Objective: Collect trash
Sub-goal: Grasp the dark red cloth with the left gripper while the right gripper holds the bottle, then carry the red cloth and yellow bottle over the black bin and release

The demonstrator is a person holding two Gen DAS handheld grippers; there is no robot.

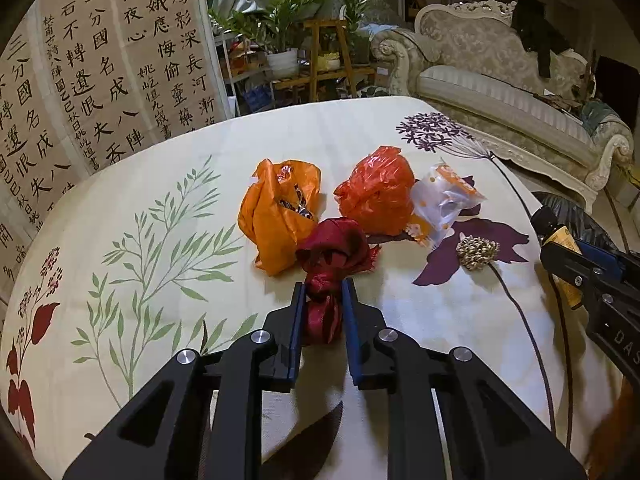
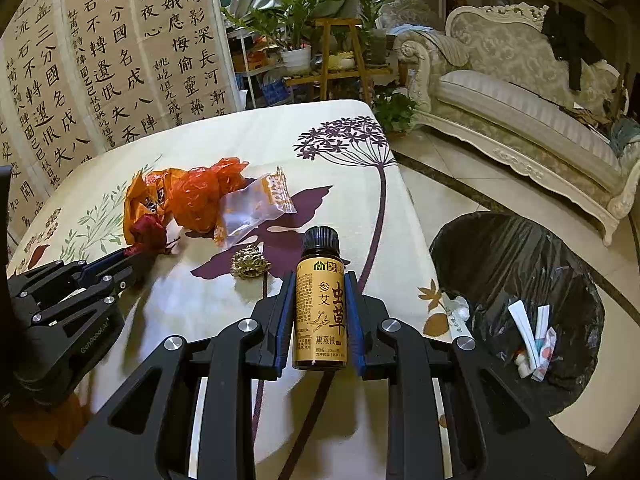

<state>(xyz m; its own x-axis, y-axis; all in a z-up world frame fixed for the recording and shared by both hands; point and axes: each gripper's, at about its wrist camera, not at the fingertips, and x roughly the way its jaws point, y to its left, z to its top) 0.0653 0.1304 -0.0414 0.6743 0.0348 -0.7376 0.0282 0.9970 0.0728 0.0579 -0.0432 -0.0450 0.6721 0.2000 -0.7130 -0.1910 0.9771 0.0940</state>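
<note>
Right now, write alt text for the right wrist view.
The right gripper clamps a small brown bottle with a yellow label above a floral tablecloth. To its right stands a black-lined bin; to its left, the left gripper pinches a dark red wrapper beside orange bags.

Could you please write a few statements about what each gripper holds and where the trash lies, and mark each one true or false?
1. The left gripper is shut on the dark red ribbon. True.
2. The right gripper is open with nothing in it. False: it grips a small brown bottle.
3. The trash bin holds no rubbish. False: paper scraps lie in it.
4. Two orange bags lie on the tablecloth. True.
</note>
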